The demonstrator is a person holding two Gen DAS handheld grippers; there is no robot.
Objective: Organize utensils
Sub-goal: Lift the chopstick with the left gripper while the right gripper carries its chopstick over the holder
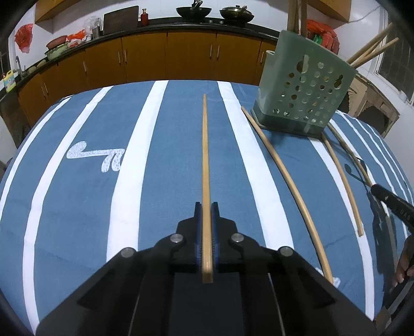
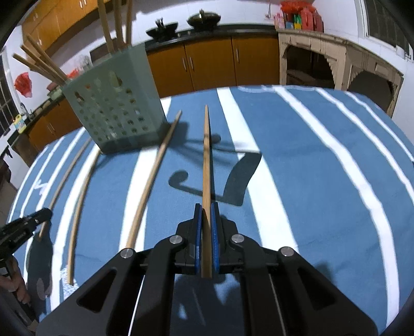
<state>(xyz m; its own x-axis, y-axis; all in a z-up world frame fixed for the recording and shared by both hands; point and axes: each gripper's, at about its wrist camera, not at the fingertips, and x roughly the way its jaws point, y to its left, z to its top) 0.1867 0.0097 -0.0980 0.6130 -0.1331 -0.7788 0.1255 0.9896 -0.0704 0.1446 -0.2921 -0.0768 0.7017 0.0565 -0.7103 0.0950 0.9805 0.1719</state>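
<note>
Chopsticks of pale bamboo, long, thin, square at the butt and tapering toward the tip. One chopstick (image 1: 206, 165) clamped between the blue pads of the left gripper (image 1: 206, 206), pointing straight ahead along the fingers, tip low over the cloth. Second chopstick (image 2: 206, 160) clenched the same way in the right gripper (image 2: 206, 208), tip raised off the cloth, shadow cast below and to the right. Three loose chopsticks (image 1: 287, 178) flat on the cloth, side by side, far ends near or touching the base of the holder (image 1: 302, 85). Holder pale green, box-shaped, perforated with round holes, upright on a darker base, more chopsticks (image 2: 113, 23) already standing and leaning inside. Work surface covered by a blue cloth (image 1: 168, 155) with white stripes and a white printed motif. Background: orange-brown kitchen cabinets (image 1: 165, 56) under a dark counter, two woks (image 1: 214, 11) on top, white tiled wall, window with a grille at the side. Both grippers angled downward toward the surface, jaws almost fully closed on the sticks. Right gripper visible at the right edge of the left wrist view, beside the loose sticks; fingertips of the hand behind it partly visible, details unclear.
</note>
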